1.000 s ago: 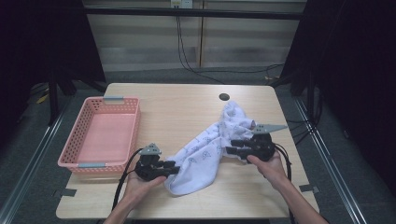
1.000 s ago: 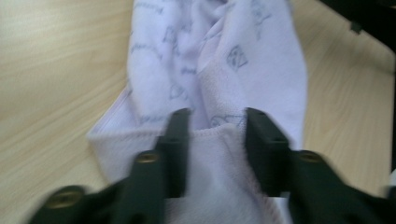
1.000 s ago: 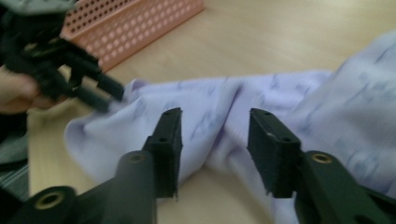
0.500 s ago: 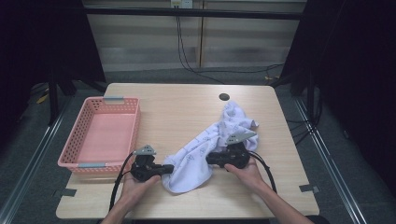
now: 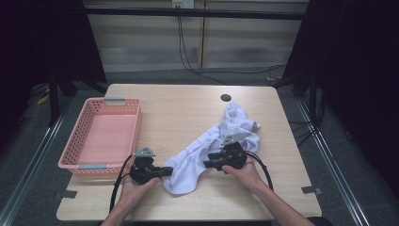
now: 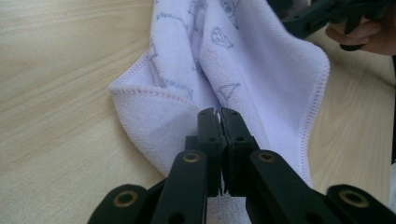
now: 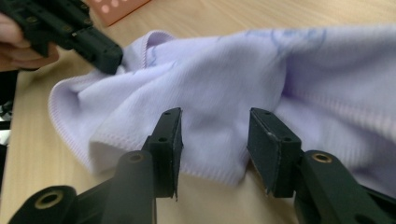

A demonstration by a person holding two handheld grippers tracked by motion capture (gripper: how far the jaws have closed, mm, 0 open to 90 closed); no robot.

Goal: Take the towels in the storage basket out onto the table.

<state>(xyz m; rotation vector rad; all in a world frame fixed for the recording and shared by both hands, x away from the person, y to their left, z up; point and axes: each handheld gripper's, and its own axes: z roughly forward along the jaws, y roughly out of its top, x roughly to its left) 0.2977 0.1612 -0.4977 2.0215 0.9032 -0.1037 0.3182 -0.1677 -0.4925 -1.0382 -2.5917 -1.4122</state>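
Left gripper view: fingers (image 6: 209, 135) are pinched together on a fold of the white towel (image 6: 261, 74). Right gripper (image 7: 215, 140) fingers are spread wide, the towel edge lying between them. Towel is crumpled on the worktop (image 5: 188, 108), beside a pink basket (image 5: 101, 136).

Both forearms reach in from the near edge. The left tool (image 6: 219, 114) has its jaws pressed together, pointing right; the right tool (image 7: 215, 125) has its jaws spread apart, pointing left.
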